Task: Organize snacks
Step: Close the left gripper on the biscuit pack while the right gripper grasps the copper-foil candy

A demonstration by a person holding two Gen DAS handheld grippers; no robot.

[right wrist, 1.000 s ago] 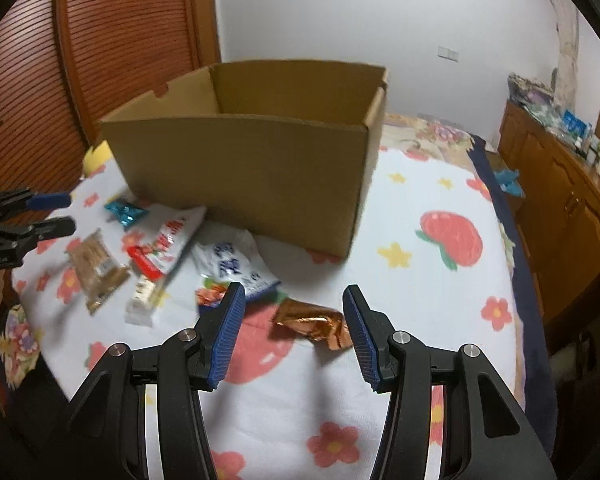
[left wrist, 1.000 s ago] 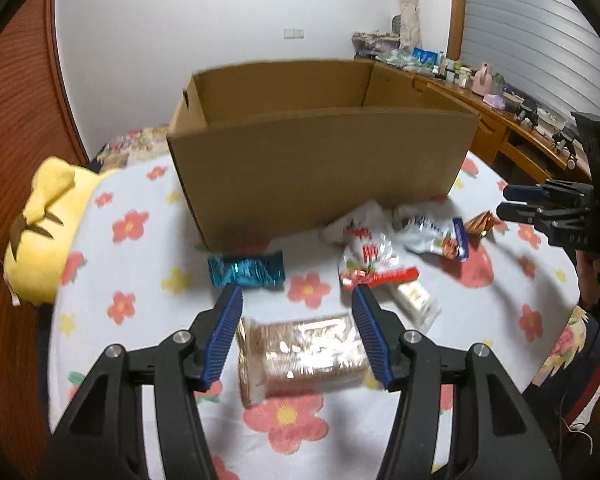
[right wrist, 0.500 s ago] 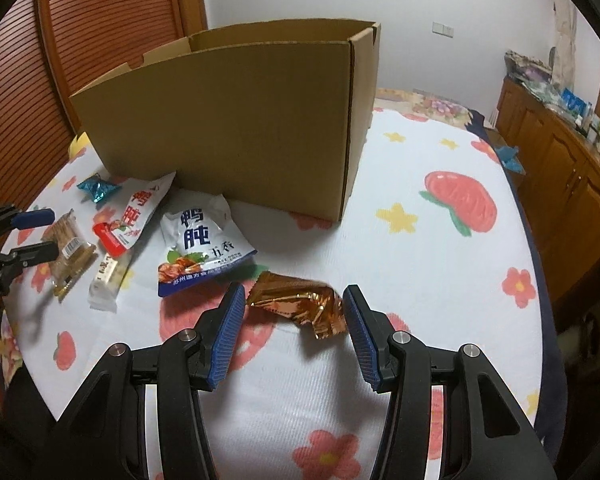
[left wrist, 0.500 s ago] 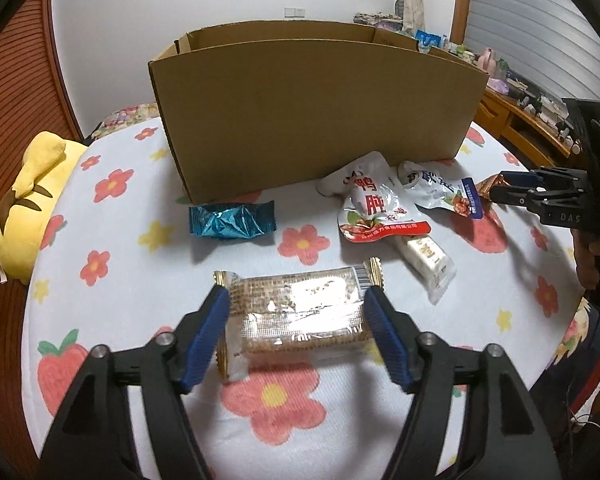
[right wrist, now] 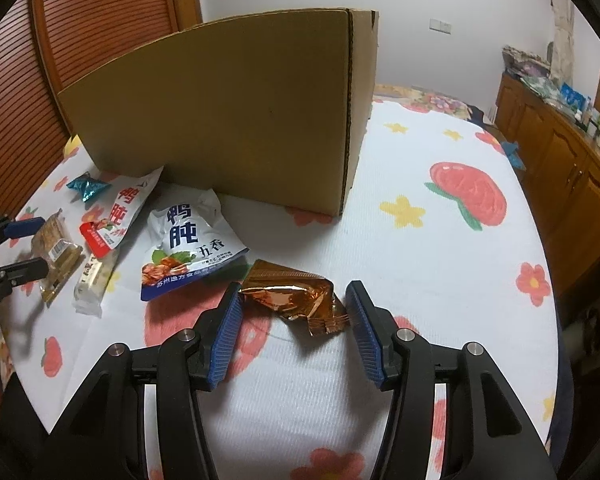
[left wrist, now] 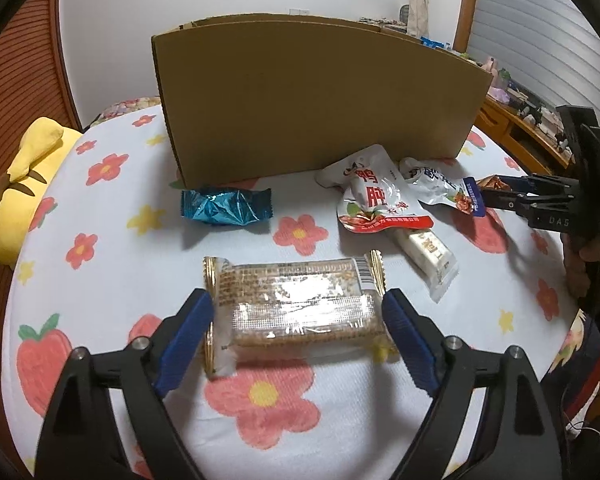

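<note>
Left gripper (left wrist: 296, 320) spread wide around a clear-wrapped rectangular cracker pack (left wrist: 296, 304), pads not touching. Right gripper (right wrist: 294, 312) likewise agape, straddling a crinkled copper foil wrapper (right wrist: 296, 296) on the floral cloth (right wrist: 420, 280). Behind: glossy pouches (right wrist: 188, 244), then the plain corrugated cardboard box (right wrist: 220, 112), interior hidden.

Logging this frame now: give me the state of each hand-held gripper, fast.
Left hand-held gripper: open, jaws on either side of the clear cracker pack, not clamped.
Right hand-held gripper: open, jaws on either side of the copper foil wrapper, not clamped.
</note>
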